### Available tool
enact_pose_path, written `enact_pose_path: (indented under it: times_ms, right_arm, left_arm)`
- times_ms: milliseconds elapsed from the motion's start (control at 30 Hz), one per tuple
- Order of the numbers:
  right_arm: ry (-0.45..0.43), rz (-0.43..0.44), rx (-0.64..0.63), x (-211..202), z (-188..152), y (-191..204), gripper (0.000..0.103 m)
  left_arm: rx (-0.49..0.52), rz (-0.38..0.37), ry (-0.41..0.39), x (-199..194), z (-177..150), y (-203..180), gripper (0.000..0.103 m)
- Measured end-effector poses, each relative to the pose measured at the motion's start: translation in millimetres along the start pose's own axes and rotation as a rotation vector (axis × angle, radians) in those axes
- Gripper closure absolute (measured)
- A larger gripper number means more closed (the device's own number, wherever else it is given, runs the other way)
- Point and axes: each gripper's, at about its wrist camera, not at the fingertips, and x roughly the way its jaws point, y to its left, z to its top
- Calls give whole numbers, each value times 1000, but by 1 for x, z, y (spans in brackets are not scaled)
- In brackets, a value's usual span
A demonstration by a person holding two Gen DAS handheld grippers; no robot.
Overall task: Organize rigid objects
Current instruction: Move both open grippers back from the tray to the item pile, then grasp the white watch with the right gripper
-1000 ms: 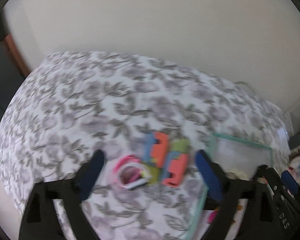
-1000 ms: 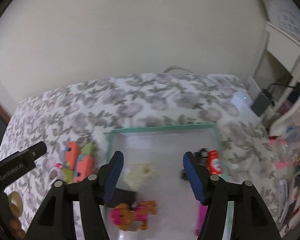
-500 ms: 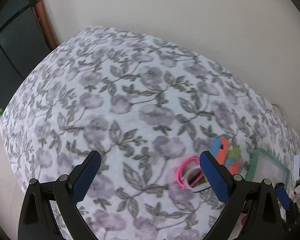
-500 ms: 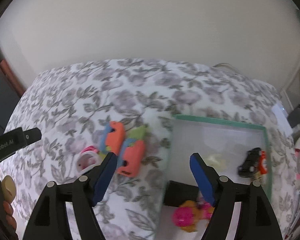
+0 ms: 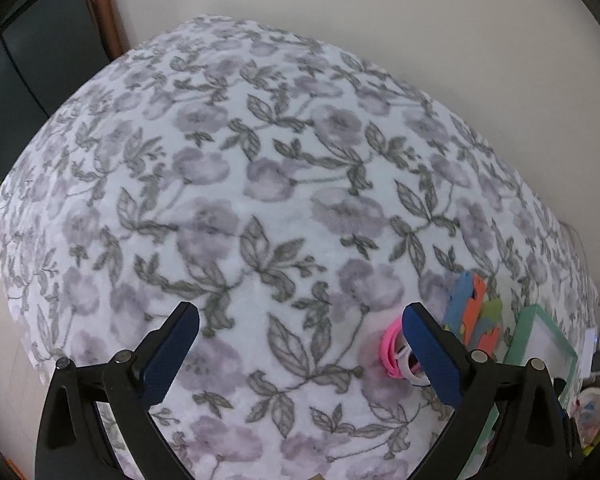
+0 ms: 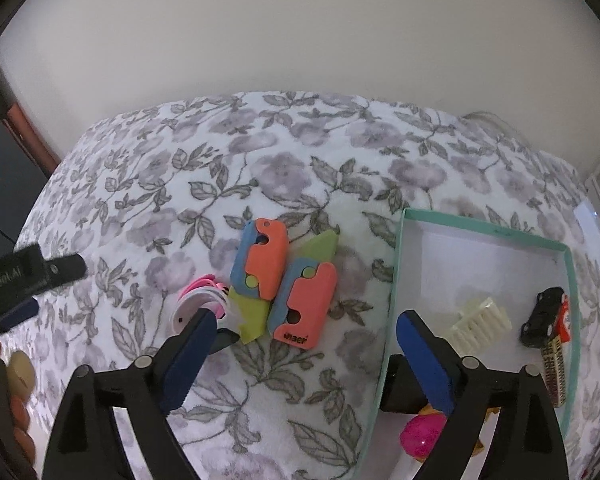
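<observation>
- Since a second ago the left wrist view has swung off the toys: the orange-and-blue pieces [image 5: 474, 312] and the pink and white bands [image 5: 396, 350], then centre frame, now sit at the lower right edge, and bare flowered cloth fills the middle.
- The right wrist view has shifted the other way: a second ago it looked straight into the tray [image 6: 484, 232]; now the tray lies at the right and the toy cluster sits between the fingers.
- The left gripper [image 5: 300, 322] stands wide with nothing between its blue pads, only cloth below it. Its right pad overlaps the bands in the picture; I cannot tell if it touches them.
- The right gripper [image 6: 302, 326] is opening, its jaws wider than in the earlier frame, with nothing gripped; the lower orange piece [image 6: 304, 306] lies just ahead of the gap.
- The two orange-and-blue toys are flat, rounded plastic slabs with notches and round holes, lying side by side and touching; the upper one [image 6: 262, 258] overlaps a lime-green flat pointed piece [image 6: 252, 316].
- The bands [image 6: 204, 298] are thin glossy hoops, stacked, at the left of the cluster.
- The bedspread [image 6: 300, 160] is soft, fleecy, white with grey-mauve flowers and leaves.
- The tray is shallow, rectangular, teal-rimmed with a white floor; in it lie a ribbed cream comb-like piece [image 6: 480, 322], a black toy car [image 6: 540, 316], a red-and-white item beside it, and a pink-and-yellow toy [image 6: 420, 432] at the lower edge.
</observation>
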Motion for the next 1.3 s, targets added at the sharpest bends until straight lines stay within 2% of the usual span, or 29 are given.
enact_pose_path:
  times_ms: [133, 333, 400, 567, 667, 967, 1300]
  right_arm:
    - [9, 17, 8, 7, 1, 2, 9]
    - [19, -9, 10, 13, 2, 2, 9]
    - [13, -11, 2, 14, 3, 5, 9]
    - [25, 65, -40, 23, 2, 25, 9]
    - [23, 76, -67, 28, -1, 37, 9]
    - [56, 67, -123, 53, -10, 61, 9]
    - [49, 28, -187, 62, -16, 75, 10]
  left_arm:
    - [39, -1, 32, 11, -6, -13, 2]
    - [51, -6, 93, 32, -13, -23, 2]
    - [28, -9, 112, 38, -15, -22, 2]
    - [-12, 28, 117, 44, -17, -10, 2]
    - [-71, 46, 132, 49, -18, 5, 2]
    - [-183, 76, 158, 58, -18, 41, 2]
    - [-201, 57, 172, 64, -19, 41, 2]
